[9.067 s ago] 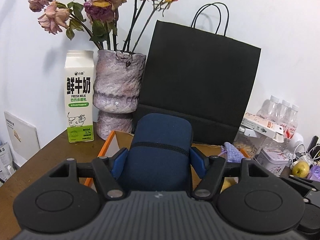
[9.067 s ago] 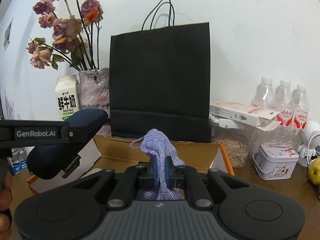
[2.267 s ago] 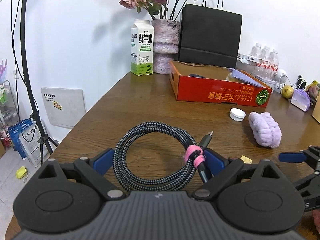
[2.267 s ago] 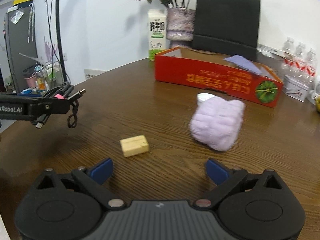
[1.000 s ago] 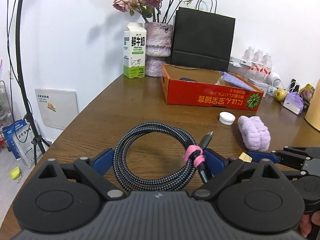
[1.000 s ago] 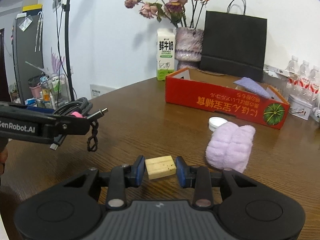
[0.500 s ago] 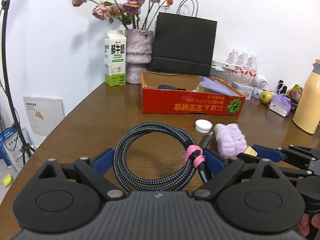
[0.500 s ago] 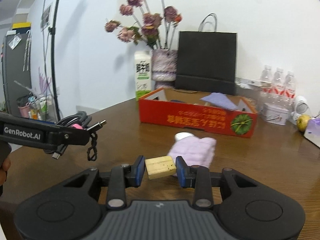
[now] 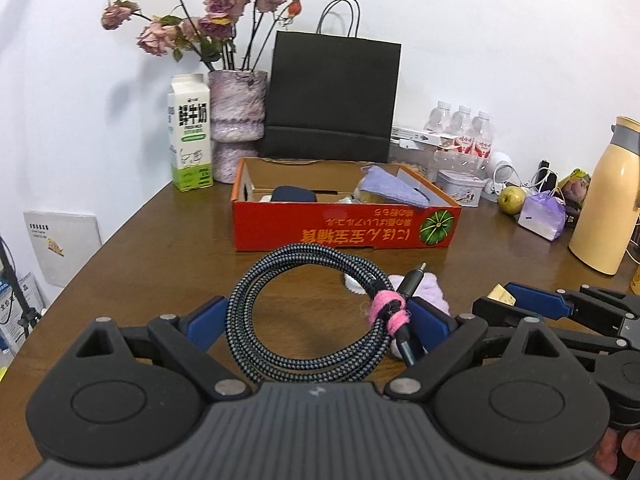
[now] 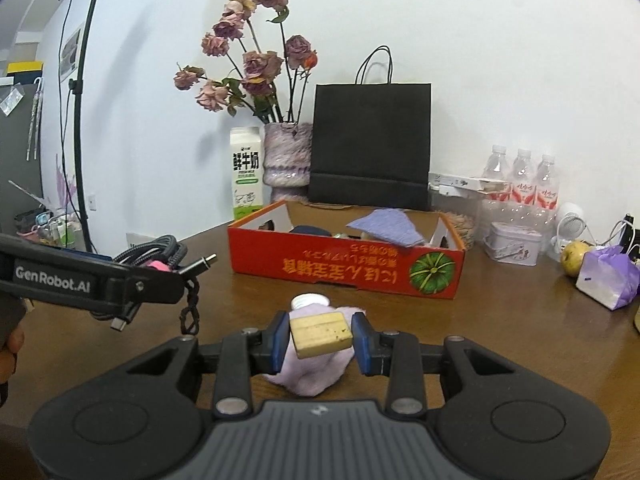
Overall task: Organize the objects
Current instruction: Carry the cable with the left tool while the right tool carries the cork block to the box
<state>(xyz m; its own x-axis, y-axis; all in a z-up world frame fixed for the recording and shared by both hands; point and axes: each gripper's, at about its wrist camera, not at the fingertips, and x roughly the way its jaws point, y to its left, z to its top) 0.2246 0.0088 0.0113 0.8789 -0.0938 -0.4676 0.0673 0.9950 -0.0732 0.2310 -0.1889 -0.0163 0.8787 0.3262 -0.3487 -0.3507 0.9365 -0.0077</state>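
1. Cable coil (image 9: 316, 312), braided black and grey and bound with a pink tie (image 9: 387, 310), sits clamped between the blue pads of the left tool (image 9: 318, 320), lifted above the tabletop (image 9: 160, 248).
2. Right tool (image 10: 321, 340) is closed on a small tan block (image 10: 321, 334), its pads pressed to both sides of the block.
3. Below that block a fluffy lilac cloth (image 10: 312, 372) lies on the tabletop, with a white cap (image 10: 310, 301) just beyond it.
4. Farther back stands the red cardboard box (image 10: 348, 268), open on top, holding a purple pouch (image 10: 386, 230) and a dark blue case (image 9: 294, 194).
5. Behind the box, near the wall, stand a milk carton (image 9: 190, 136), a vase of dried roses (image 9: 238, 120) and a black paper bag (image 9: 332, 96).
6. Right of the box: water bottles (image 10: 520, 184), a small tin (image 10: 512, 242), a yellow-green fruit (image 10: 574, 258) and a cream flask (image 9: 604, 196).
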